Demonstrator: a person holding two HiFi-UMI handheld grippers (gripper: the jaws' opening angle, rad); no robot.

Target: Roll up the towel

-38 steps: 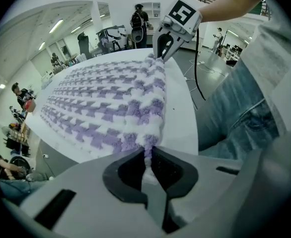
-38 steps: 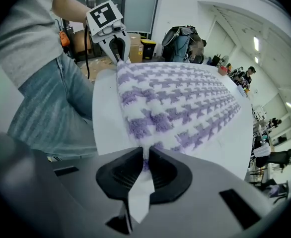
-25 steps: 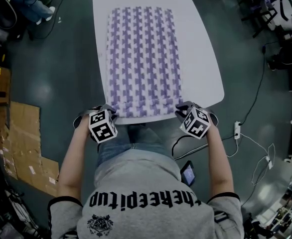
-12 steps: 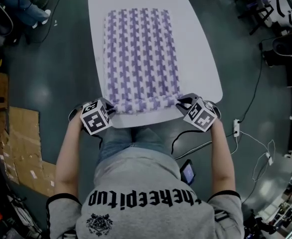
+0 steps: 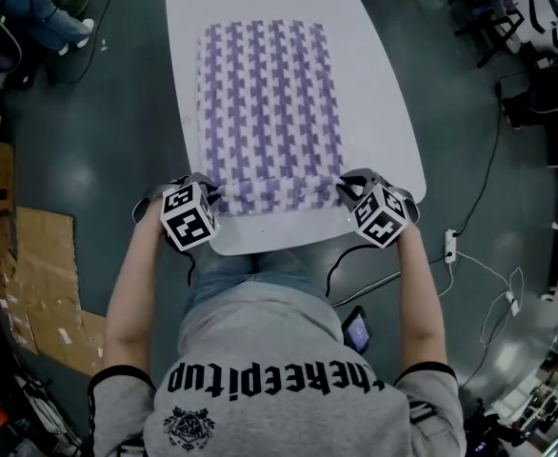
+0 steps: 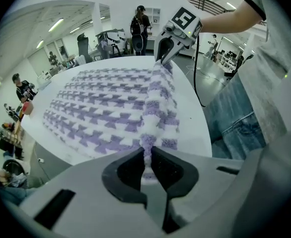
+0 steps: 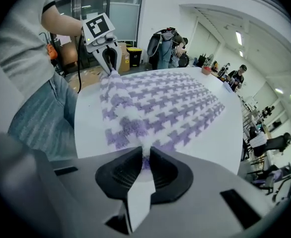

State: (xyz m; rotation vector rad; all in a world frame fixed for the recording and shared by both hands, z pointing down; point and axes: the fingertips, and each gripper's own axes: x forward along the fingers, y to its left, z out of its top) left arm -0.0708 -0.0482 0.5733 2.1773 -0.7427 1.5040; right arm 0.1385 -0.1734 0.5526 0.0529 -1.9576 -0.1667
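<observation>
A purple-and-white houndstooth towel (image 5: 265,103) lies flat along the white table (image 5: 374,84), its near edge folded back over itself into a low roll (image 5: 279,194). My left gripper (image 5: 212,195) is shut on the roll's left corner, the cloth pinched between its jaws (image 6: 146,155). My right gripper (image 5: 344,190) is shut on the right corner (image 7: 144,158). Each gripper view shows the towel (image 6: 106,108) (image 7: 160,103) stretching away, with the other gripper (image 6: 166,53) (image 7: 108,58) at the far end of the fold.
The table's near rounded edge (image 5: 260,246) is just past the roll, against the person's legs. Flattened cardboard (image 5: 41,284) lies on the floor at left, cables and a power strip (image 5: 450,246) at right. People and chairs stand around the room.
Both grippers have carried the towel's near edge away from the person, folding it over. The roll now sits farther onto the table, with more bare table showing at the near edge.
</observation>
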